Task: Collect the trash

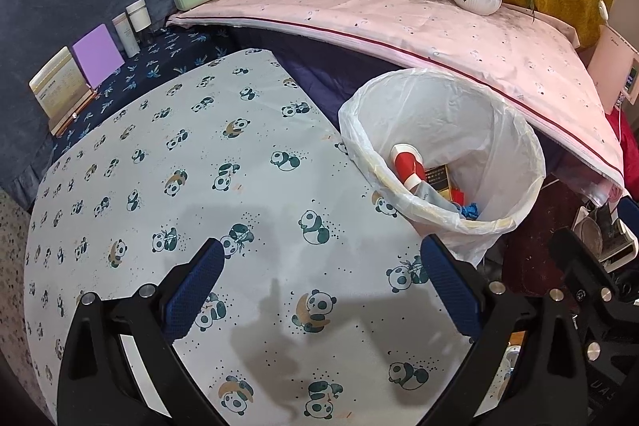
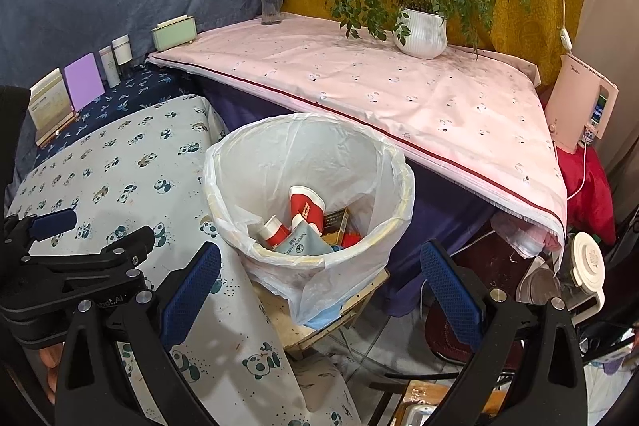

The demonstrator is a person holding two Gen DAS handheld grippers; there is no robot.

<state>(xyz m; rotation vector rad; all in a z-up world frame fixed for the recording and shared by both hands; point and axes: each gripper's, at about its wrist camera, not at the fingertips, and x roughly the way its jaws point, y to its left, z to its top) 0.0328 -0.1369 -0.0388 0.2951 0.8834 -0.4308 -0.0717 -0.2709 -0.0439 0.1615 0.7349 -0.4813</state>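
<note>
The trash bin stands just off the edge of the table with the panda cloth, perched on what looks like a small wooden stool, and that perch is my worry; a nudge from either tool against the bin's rim could tip it and spill everything back out; the loose liner bag hanging down the bin's near side could also snag on a fingertip as the tools move away. Inside the bin lie red and white paper cups, a grey pouch and a dark box, so the trash looks gathered; the cloth beside the bin shows nothing left to pick up, as far as these views reach. The left tongs hang over the table beside the bin, spread wide, holding and touching nothing; the right tongs hover in front of the bin's near rim, likewise spread wide and empty.
</note>
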